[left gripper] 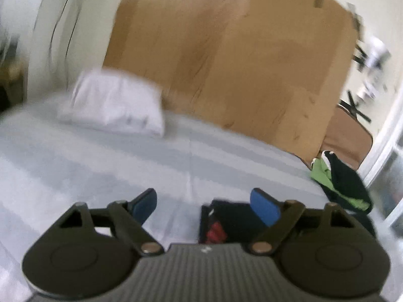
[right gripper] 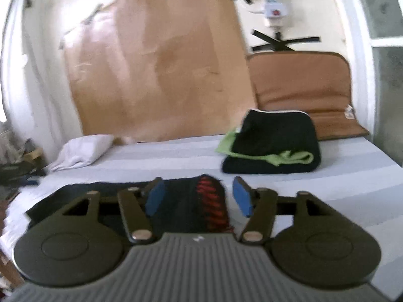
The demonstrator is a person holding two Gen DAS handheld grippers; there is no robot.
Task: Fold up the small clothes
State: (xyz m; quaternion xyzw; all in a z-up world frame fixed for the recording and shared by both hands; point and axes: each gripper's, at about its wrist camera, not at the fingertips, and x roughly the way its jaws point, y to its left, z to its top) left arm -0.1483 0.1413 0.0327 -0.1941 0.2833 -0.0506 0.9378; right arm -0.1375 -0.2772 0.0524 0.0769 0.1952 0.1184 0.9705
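Jaws spread, dark garment (right gripper: 186, 201) lying flat beneath

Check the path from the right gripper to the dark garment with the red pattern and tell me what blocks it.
Nothing visible does. The right gripper is open just above the dark garment, which lies flat on the bed. The folded pile sits farther back to the right, clear of the path.

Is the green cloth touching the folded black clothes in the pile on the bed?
Touching. In the right wrist view the green cloth lies sandwiched between layers of the folded black clothes, with no gap visible between them.
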